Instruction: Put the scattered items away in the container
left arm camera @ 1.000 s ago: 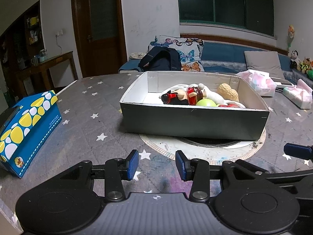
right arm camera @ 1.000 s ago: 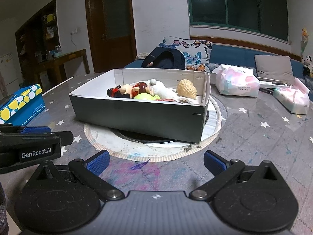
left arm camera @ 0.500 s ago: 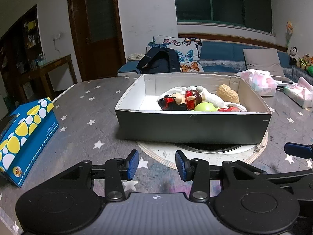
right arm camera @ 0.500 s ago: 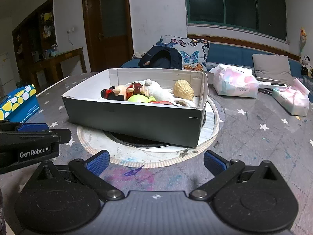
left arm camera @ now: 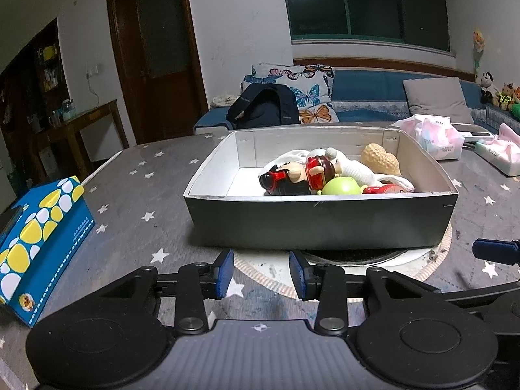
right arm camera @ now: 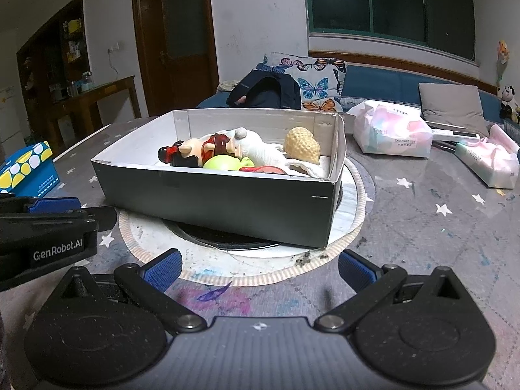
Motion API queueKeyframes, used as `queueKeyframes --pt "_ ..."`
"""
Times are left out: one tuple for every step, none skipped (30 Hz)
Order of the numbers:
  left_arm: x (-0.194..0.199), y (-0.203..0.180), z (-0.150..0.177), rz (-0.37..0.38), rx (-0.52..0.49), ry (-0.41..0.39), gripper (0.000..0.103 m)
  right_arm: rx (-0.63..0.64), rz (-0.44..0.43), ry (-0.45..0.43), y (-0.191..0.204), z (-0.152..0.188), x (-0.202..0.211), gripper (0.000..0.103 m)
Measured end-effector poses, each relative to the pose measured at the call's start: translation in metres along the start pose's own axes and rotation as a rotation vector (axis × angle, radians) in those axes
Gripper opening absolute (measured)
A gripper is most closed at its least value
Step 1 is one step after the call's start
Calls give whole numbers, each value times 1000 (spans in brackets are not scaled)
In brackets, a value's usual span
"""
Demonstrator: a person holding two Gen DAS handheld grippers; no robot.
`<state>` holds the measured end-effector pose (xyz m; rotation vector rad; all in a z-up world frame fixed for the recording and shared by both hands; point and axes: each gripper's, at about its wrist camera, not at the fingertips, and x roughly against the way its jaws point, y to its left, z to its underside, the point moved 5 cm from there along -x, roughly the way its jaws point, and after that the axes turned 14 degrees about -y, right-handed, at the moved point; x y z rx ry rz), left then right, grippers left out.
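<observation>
A grey cardboard box (left arm camera: 321, 224) (right arm camera: 221, 201) with a white inside stands on a round mat in the middle of the table. In it lie a red and black doll (left arm camera: 286, 178), a green apple (left arm camera: 341, 187) (right arm camera: 224, 162), a white cloth toy (right arm camera: 260, 149) and a tan peanut-shaped toy (left arm camera: 380, 159) (right arm camera: 302, 146). My left gripper (left arm camera: 261, 274) is empty, its jaws a small way apart, in front of the box. My right gripper (right arm camera: 260, 271) is wide open and empty, in front of the box's right corner.
A blue and yellow tissue box (left arm camera: 35, 237) (right arm camera: 26, 169) lies at the left. Two pink tissue packs (right arm camera: 393, 133) (right arm camera: 487, 159) lie at the back right. A sofa with cushions and a dark backpack (left arm camera: 263, 110) stands behind the table.
Both grippers have risen and drawn back a little, so the box looks lower and more of its inside shows. The jaws have kept their openings.
</observation>
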<state>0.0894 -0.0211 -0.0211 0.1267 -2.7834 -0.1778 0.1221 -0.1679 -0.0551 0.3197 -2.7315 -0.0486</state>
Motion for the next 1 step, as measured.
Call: queueKeyframes --pt "-1 0 0 1 -3 2 41 -1 0 2 0 0 -1 103"
